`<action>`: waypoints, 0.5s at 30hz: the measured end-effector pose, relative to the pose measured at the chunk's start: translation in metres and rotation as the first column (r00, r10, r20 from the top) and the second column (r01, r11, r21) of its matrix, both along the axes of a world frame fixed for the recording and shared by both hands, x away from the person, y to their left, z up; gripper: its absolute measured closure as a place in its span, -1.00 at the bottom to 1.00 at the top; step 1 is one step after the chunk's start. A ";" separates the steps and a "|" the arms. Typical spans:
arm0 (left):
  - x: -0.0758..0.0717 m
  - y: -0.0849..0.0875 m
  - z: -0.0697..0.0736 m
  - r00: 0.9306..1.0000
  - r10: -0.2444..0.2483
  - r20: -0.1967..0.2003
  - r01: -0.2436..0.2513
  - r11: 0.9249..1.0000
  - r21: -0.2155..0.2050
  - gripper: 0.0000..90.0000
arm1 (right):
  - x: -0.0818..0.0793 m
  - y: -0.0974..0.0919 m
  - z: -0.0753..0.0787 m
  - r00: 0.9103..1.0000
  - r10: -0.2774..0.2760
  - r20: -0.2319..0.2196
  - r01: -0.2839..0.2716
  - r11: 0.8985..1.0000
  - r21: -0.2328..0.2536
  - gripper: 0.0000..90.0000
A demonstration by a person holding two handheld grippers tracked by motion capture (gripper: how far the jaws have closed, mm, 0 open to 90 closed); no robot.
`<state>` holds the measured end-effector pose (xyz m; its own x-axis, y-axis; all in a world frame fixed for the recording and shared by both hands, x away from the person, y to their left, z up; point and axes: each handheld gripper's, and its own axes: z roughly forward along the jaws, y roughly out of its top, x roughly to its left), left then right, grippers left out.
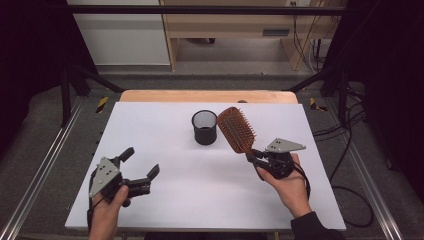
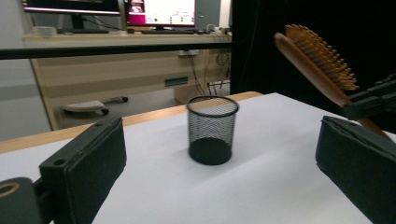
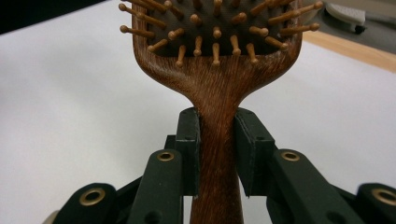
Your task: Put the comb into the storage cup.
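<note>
Holding the wooden hairbrush by its handle above the tabletop's far-right part, the right tool looks mid-carry toward the mesh cup near the far edge, needing the handle tipped downward, while the left tool gapes empty.

The table was covered by a white, matte sheet that reached almost to its edges, and a strip of pale wood showed bare along the far side. One thing stood directly on the white surface: a black wire-mesh cup, upright with its open mouth upward, set a little toward the far edge near the middle. In the left gripper view the mesh cup stood well short of the wooden strip.
</note>
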<state>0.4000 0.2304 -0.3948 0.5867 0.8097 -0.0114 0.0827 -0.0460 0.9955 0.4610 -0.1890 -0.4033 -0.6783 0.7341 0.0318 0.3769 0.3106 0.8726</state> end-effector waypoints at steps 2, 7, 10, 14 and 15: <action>0.005 -0.014 0.003 0.999 -0.034 -0.019 0.034 0.999 -0.025 -0.96 | 0.001 0.003 0.001 1.000 0.007 0.012 -0.007 1.000 0.018 0.63; 0.018 -0.044 0.010 0.997 -0.057 -0.043 0.054 0.996 -0.069 -0.95 | -0.003 0.014 -0.001 0.999 0.026 0.041 -0.027 1.000 0.014 0.63; 0.022 -0.059 0.011 0.995 -0.071 -0.067 0.063 0.991 -0.119 -0.95 | -0.004 0.019 -0.003 0.997 0.045 0.056 -0.044 0.999 -0.014 0.63; 0.026 -0.076 0.012 0.991 -0.105 -0.078 0.096 0.988 -0.118 -0.95 | -0.004 0.024 -0.006 0.997 0.057 0.059 -0.057 0.998 0.000 0.63; 0.026 -0.080 0.013 0.991 -0.113 -0.078 0.103 0.988 -0.116 -0.95 | -0.005 0.024 -0.006 0.996 0.057 0.061 -0.058 0.998 0.007 0.63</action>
<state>0.4265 0.1507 -0.3820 0.6637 0.7326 -0.1513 0.1670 0.0520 0.9846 0.4562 -0.1646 -0.4091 -0.7204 0.6936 -0.0049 0.3046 0.3227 0.8962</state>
